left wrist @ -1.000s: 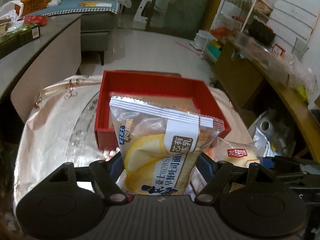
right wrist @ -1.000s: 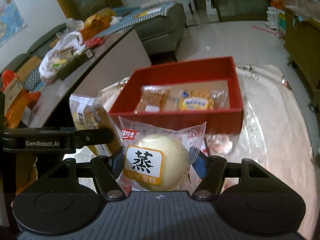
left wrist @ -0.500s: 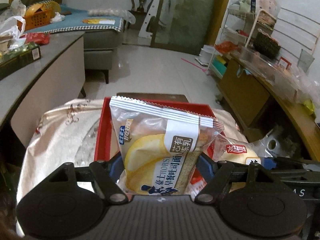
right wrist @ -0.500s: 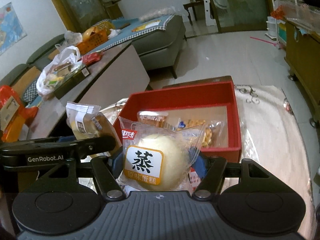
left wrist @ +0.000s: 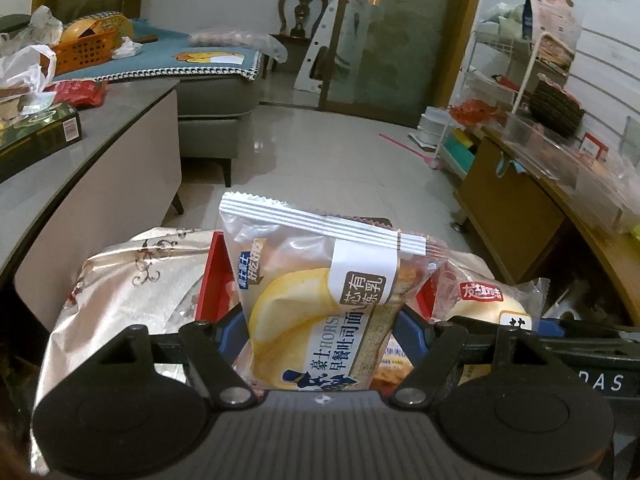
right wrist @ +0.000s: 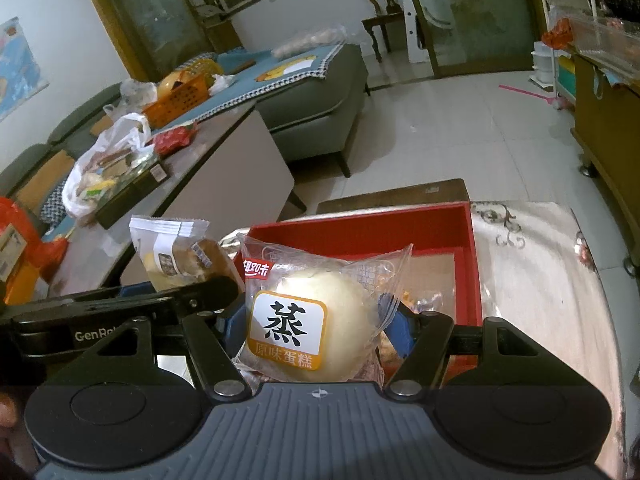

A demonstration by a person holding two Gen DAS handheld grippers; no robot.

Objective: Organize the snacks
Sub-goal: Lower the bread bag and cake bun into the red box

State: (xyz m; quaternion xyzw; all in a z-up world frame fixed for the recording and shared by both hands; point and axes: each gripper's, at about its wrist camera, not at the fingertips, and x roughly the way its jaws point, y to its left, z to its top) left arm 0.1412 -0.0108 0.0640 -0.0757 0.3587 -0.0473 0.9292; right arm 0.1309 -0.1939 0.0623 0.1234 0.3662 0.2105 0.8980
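My left gripper (left wrist: 320,332) is shut on an upright clear pack of yellow toast bread (left wrist: 316,300), held over the near wall of the red box (left wrist: 218,276). My right gripper (right wrist: 316,328) is shut on a clear bag with a pale round steamed cake (right wrist: 320,312), above the red box (right wrist: 360,228) near its front left corner. Each gripper's load shows in the other view: the cake bag (left wrist: 492,300) at the right, the bread pack (right wrist: 176,256) at the left. Several wrapped snacks (right wrist: 416,300) lie inside the box, mostly hidden.
The box stands on a small table under a glossy patterned cloth (right wrist: 528,264). A grey counter (left wrist: 100,128) with bags, a green carton and an orange basket runs along the left. A wooden cabinet (left wrist: 516,216) stands to the right. Tiled floor (left wrist: 320,152) lies beyond the table.
Both grippers have moved forward over the red box with their packs still held; the box has slid lower in both views and is now largely covered by the packs.
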